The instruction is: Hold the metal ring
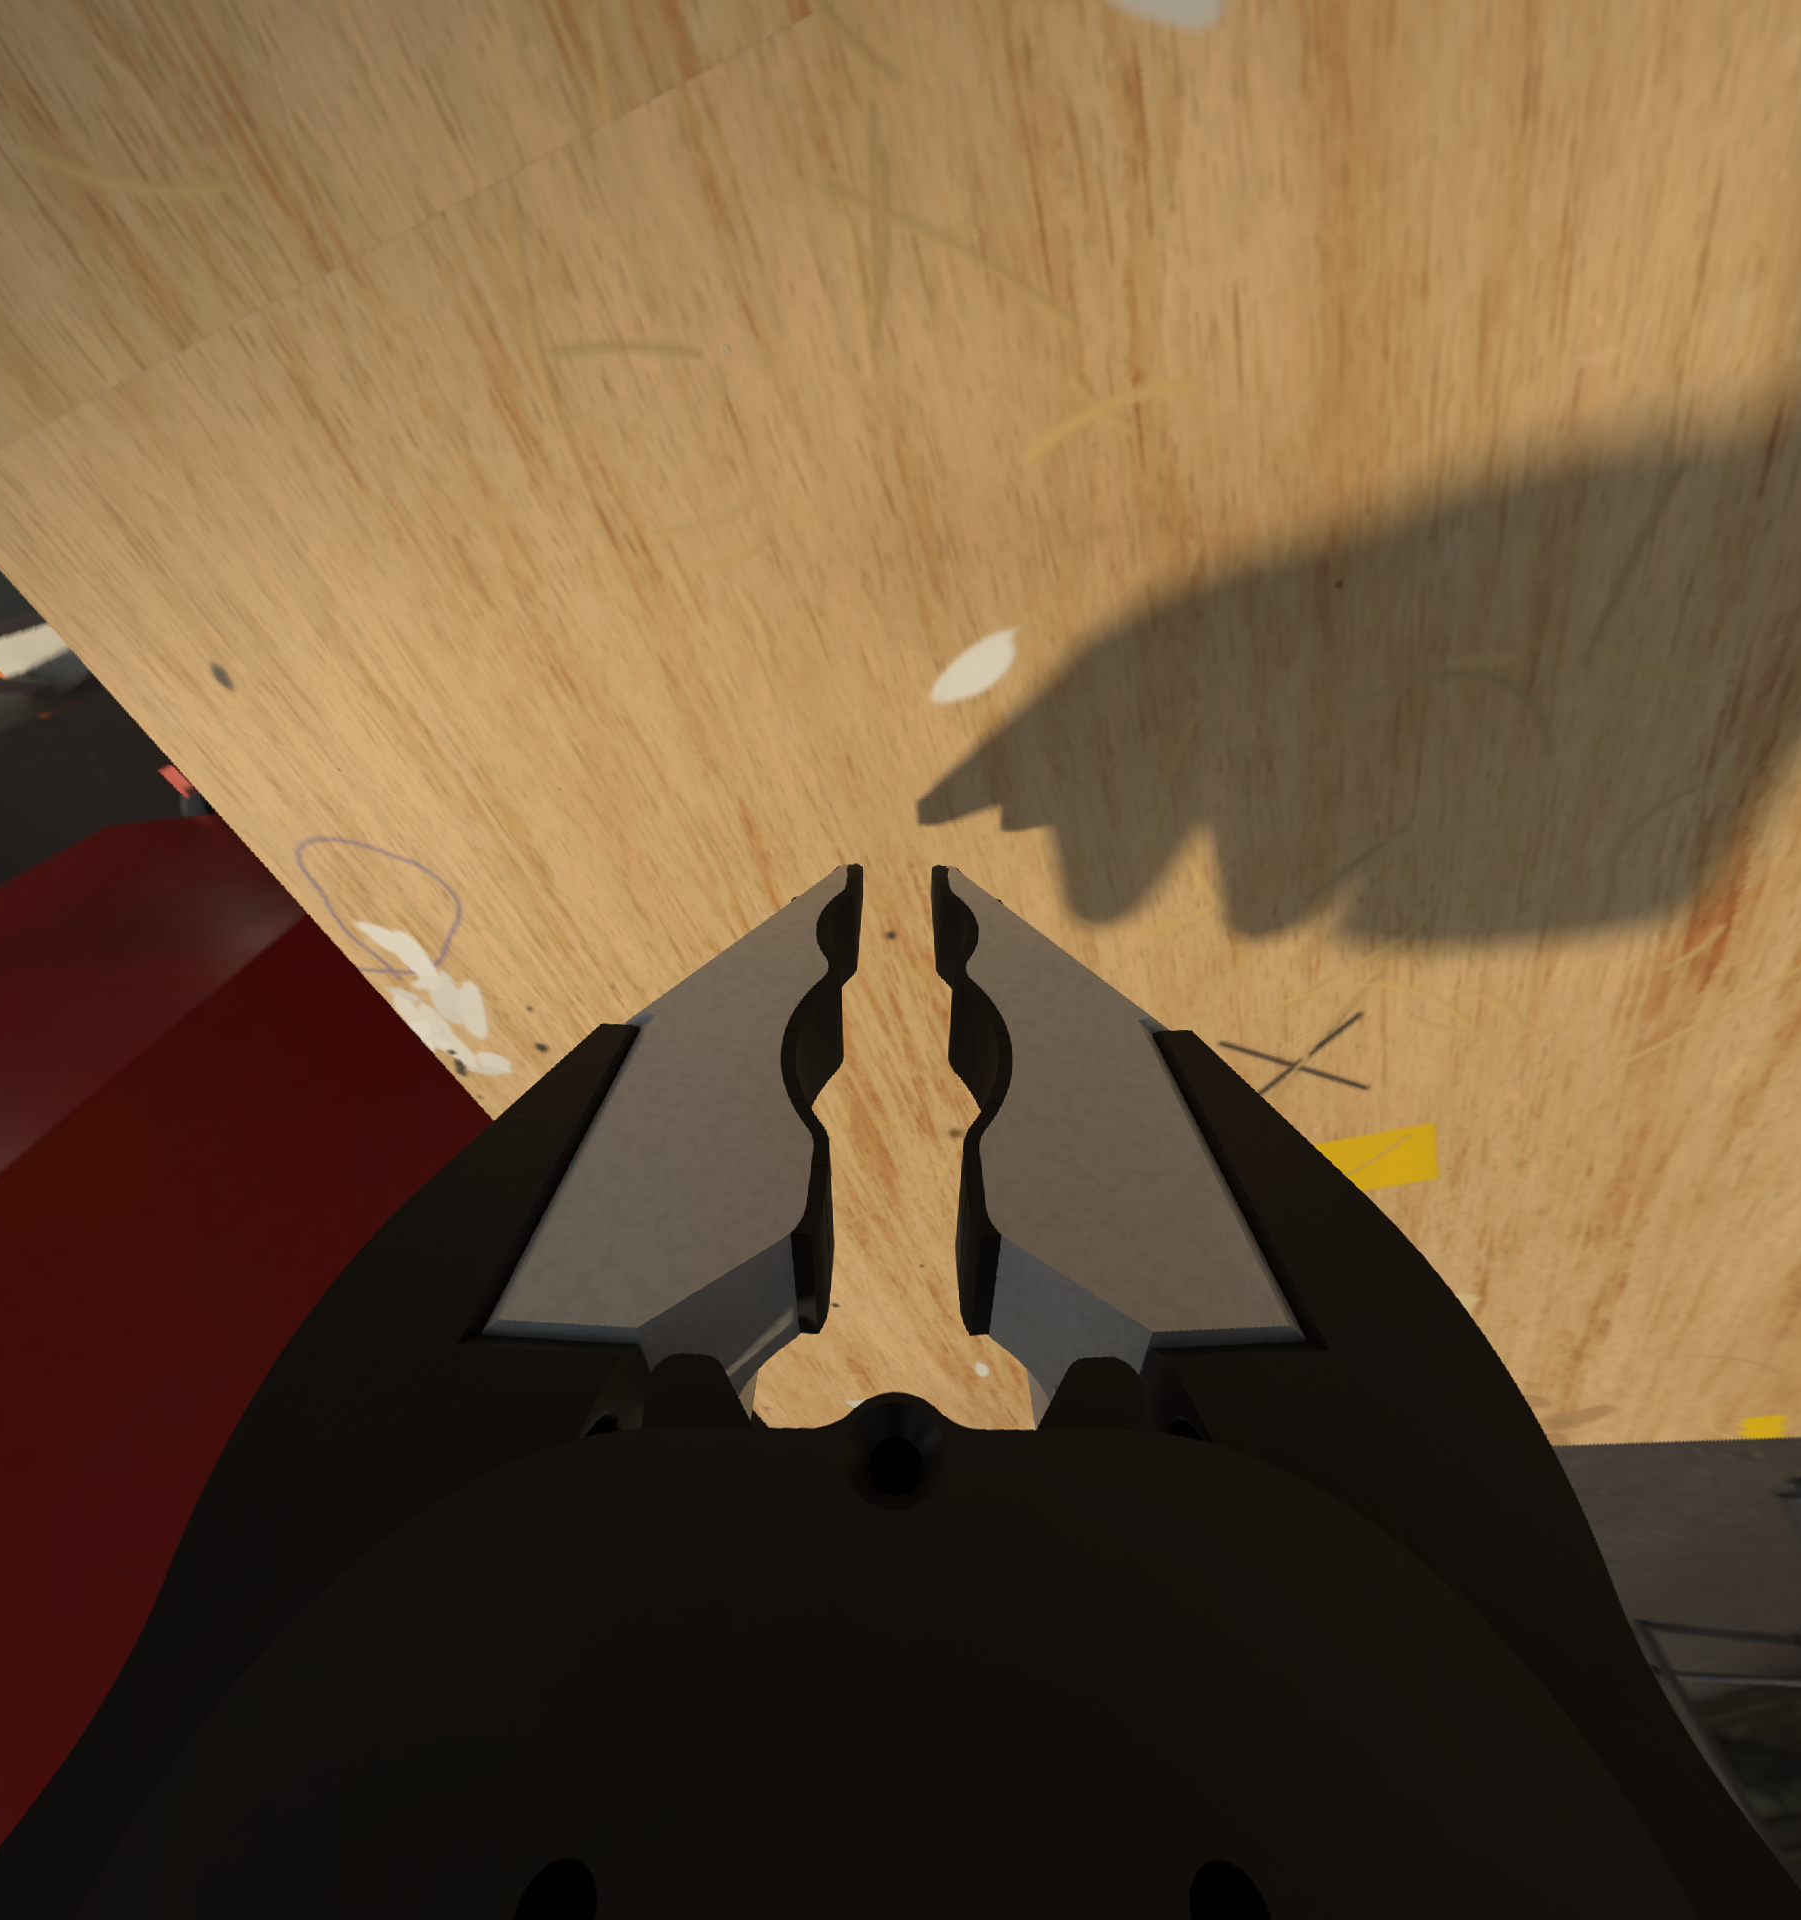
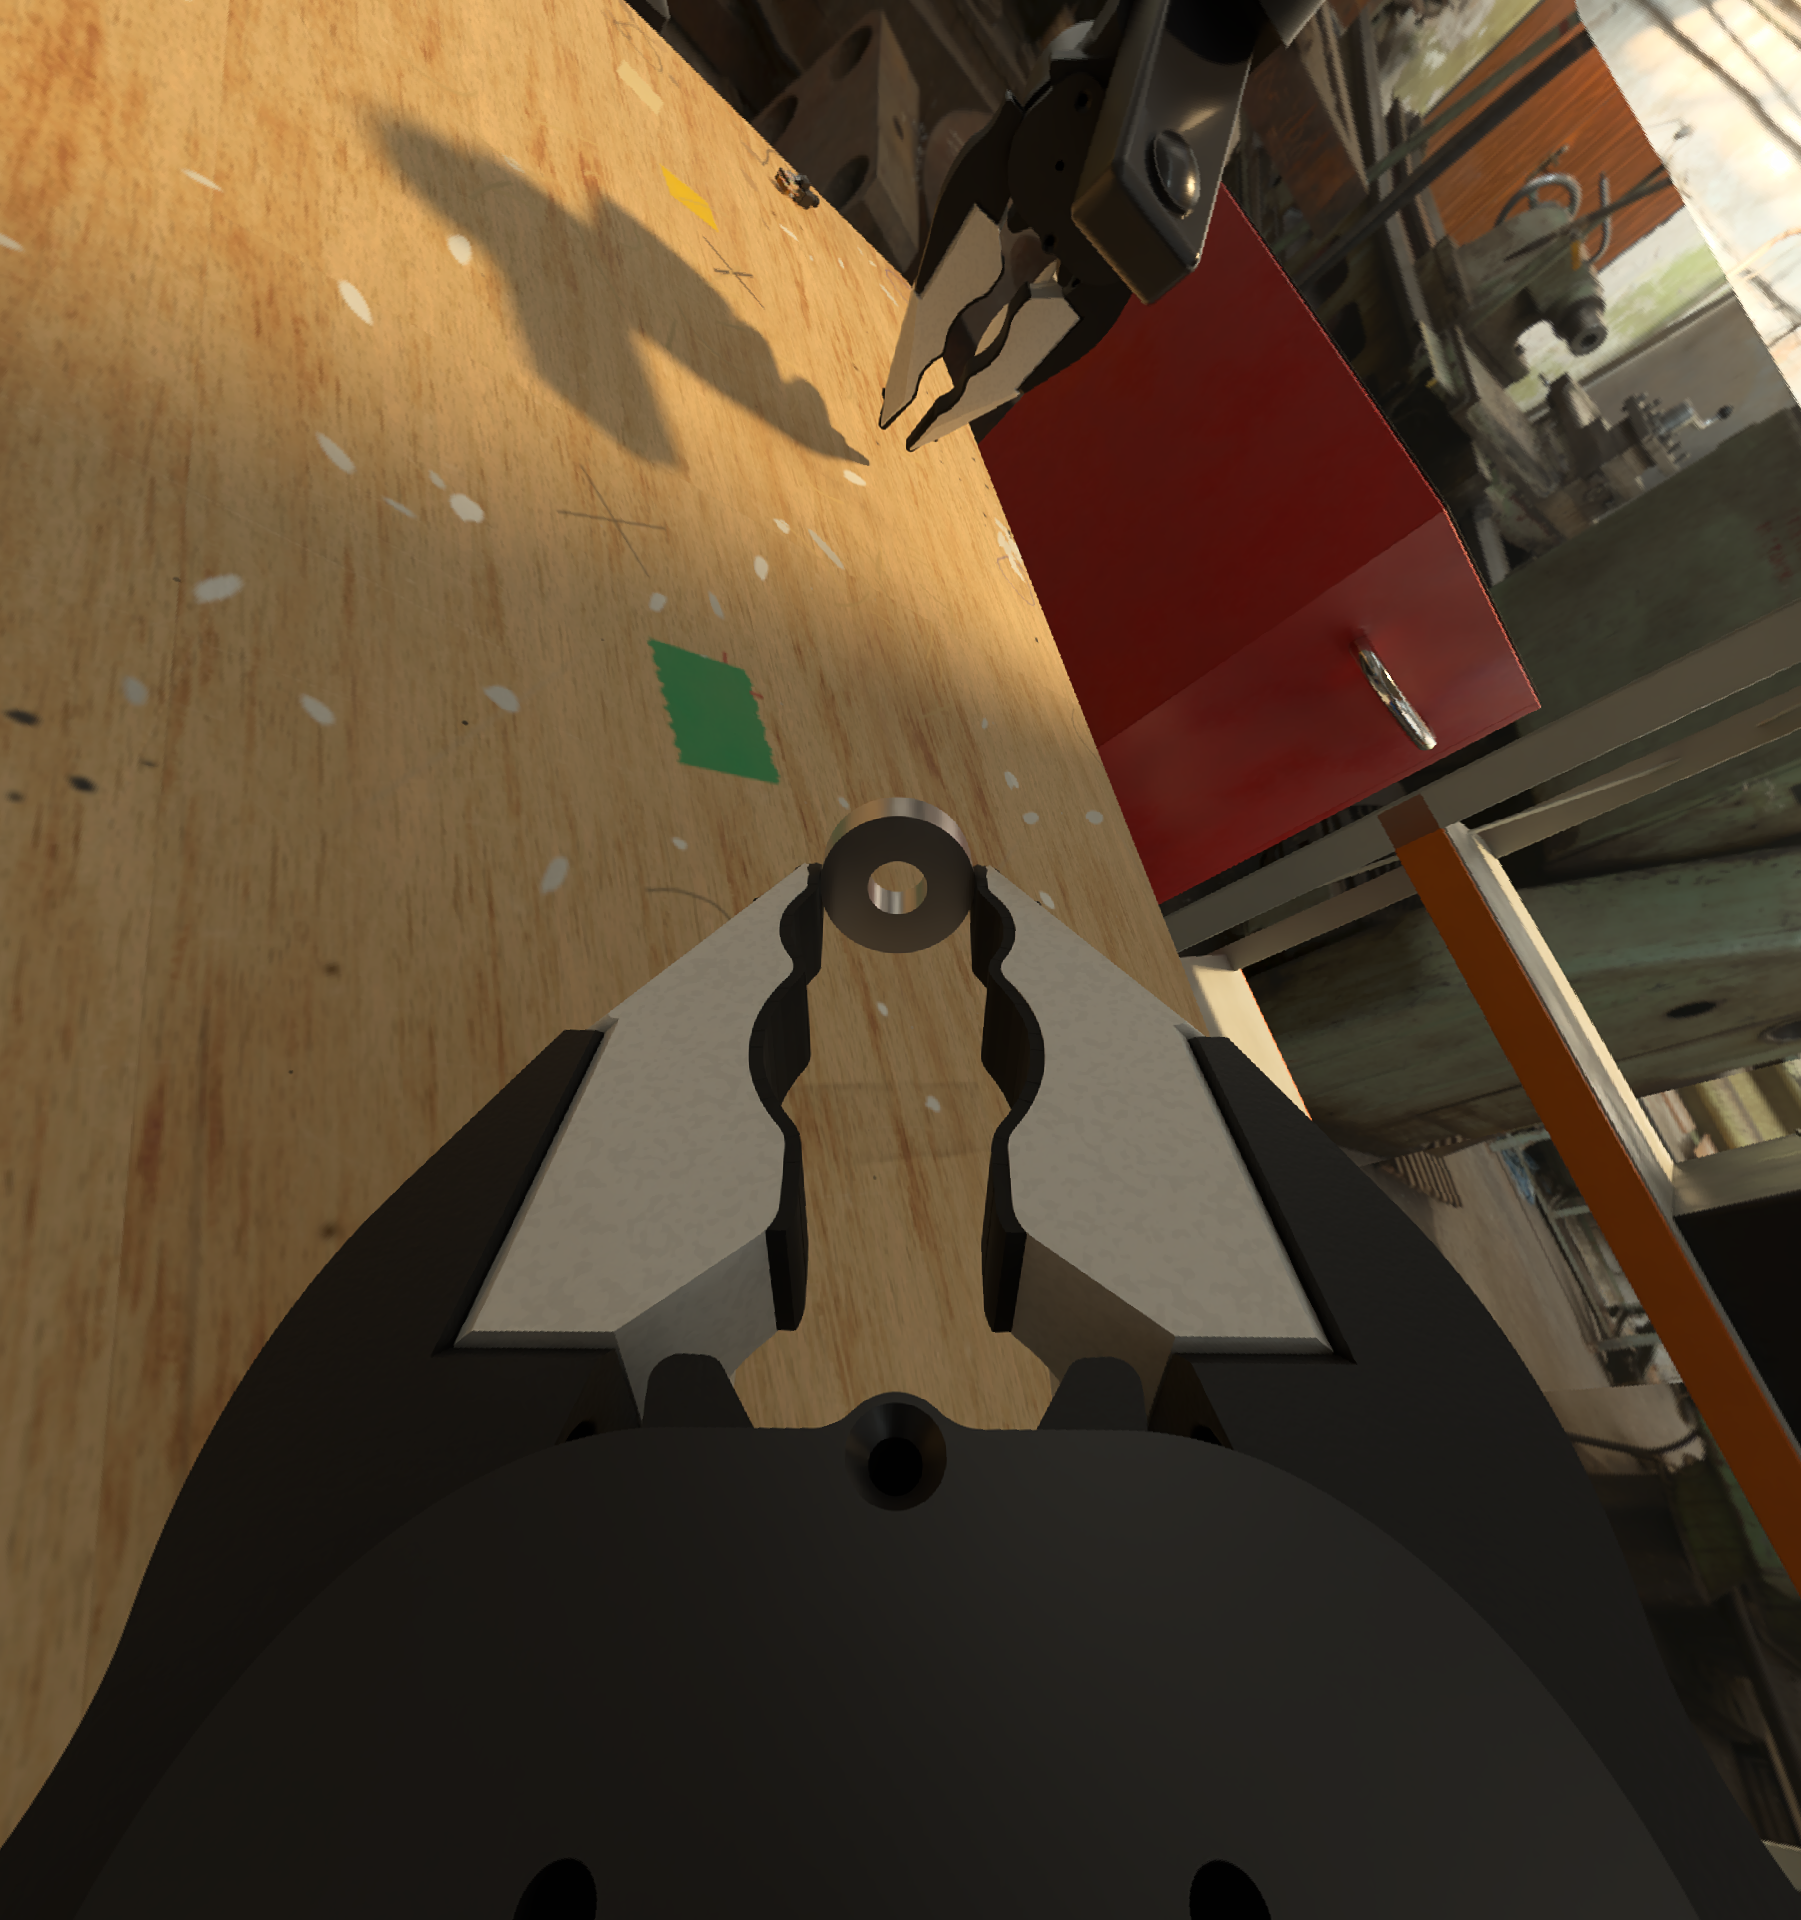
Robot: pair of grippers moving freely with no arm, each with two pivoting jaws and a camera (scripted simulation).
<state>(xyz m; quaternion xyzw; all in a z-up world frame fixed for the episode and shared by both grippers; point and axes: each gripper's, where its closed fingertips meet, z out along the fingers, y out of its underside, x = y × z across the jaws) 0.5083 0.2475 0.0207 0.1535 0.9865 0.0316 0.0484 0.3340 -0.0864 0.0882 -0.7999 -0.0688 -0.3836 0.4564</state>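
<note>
The metal ring [image 2: 852, 916], a thick grey washer with a small hole, is held upright between the fingertips of my right gripper [image 2: 896, 878], above the wooden table [image 2: 252, 935]. My right gripper is shut on its outer edge. My left gripper [image 1: 896, 873] is nearly shut with a narrow gap and holds nothing, just above the table [image 1: 667, 520]. It also shows in the right wrist view [image 2: 904, 431], far ahead near the table's right edge. The ring does not show in the left wrist view.
A red cabinet [image 2: 1239, 571] with a metal handle stands beside the table's right edge, and also shows in the left wrist view [image 1: 96, 1143]. A green patch [image 2: 714, 712] and a yellow patch [image 1: 1384, 1155] mark the tabletop. Workshop machines stand beyond the table.
</note>
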